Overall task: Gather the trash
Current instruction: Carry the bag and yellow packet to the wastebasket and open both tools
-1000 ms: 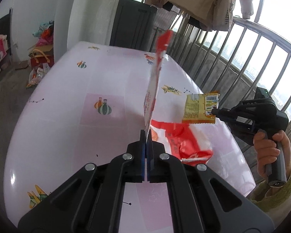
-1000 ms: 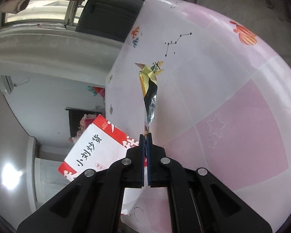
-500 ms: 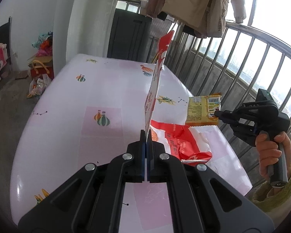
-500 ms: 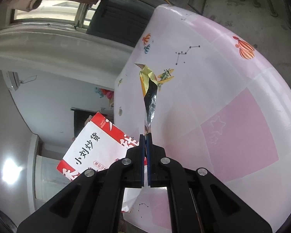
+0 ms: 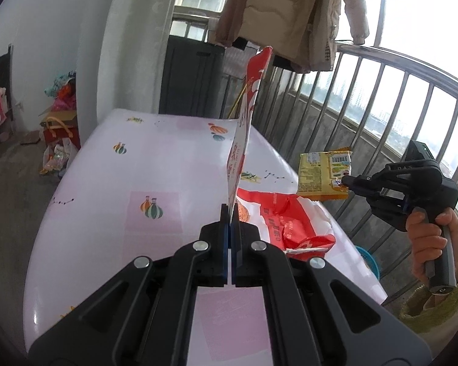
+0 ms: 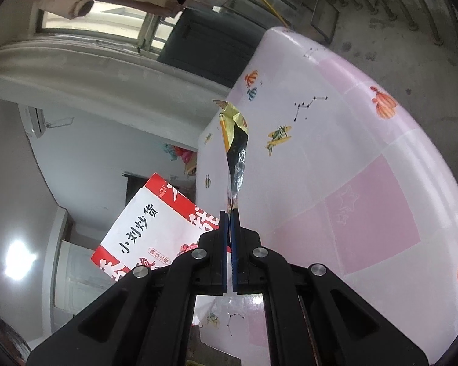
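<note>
I hold both tongs raised over the pink patterned desk (image 5: 113, 183), each tilted slightly down. My left tongs (image 5: 230, 210) are clamped on the edge of a red-and-white snack bag (image 5: 244, 128) standing upright in the air; my right tongs (image 5: 346, 181), gripped by a hand (image 5: 430, 241), pinch a yellow wrapper (image 5: 323, 177) off the desk's right edge. A crumpled red wrapper (image 5: 284, 222) lies on the desk. Both tongs sit higher than a second ago

A pink table (image 5: 155, 164) stands on a balcony with railing (image 5: 390, 97); coats (image 5: 290, 15) hang above, daylight outside.
</note>
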Demonstrator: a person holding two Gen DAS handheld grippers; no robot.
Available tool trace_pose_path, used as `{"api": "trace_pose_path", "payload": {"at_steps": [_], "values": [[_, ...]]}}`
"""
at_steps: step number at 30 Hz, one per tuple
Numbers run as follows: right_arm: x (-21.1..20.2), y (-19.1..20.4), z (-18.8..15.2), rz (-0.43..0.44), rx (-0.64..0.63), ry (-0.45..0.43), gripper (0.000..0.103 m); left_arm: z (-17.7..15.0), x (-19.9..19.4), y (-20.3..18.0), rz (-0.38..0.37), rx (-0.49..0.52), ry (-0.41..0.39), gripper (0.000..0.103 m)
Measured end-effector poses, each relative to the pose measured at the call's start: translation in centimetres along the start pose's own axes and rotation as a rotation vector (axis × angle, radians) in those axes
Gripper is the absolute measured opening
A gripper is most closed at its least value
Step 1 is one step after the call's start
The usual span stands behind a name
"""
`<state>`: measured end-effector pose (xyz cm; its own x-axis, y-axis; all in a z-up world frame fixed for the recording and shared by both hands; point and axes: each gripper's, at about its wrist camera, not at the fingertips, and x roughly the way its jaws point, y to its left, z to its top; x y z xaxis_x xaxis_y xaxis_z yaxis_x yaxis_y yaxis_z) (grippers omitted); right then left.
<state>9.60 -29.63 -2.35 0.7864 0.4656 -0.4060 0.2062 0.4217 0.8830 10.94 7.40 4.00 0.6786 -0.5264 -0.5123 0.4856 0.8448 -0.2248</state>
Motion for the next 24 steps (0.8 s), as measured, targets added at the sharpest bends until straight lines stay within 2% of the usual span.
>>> {"api": "trace_pose_path", "payload": {"at_steps": [6,12,19,24], "values": [[-4.7,-0.7,0.3,0.013,0.007,-0.093,0.002,1.3,0.4,-2.5,-0.059,0.062,-0.011,0.0],[-12.2,-3.2,0.0,-0.005,0.039,-0.254,0.002,2.8,2.5,-7.4,-0.163,0.168,0.006,0.0],[-21.5,-8.6,-1.1,-0.063,0.141,-0.462,0.002,3.0,7.5,-16.4,-0.33,0.31,0.096,0.0],[-26.2,-12.8,-2.1,-0.103,0.216,-0.569,0.002,1.1,12.1,-24.4,-0.436,0.423,0.21,0.0]]}}
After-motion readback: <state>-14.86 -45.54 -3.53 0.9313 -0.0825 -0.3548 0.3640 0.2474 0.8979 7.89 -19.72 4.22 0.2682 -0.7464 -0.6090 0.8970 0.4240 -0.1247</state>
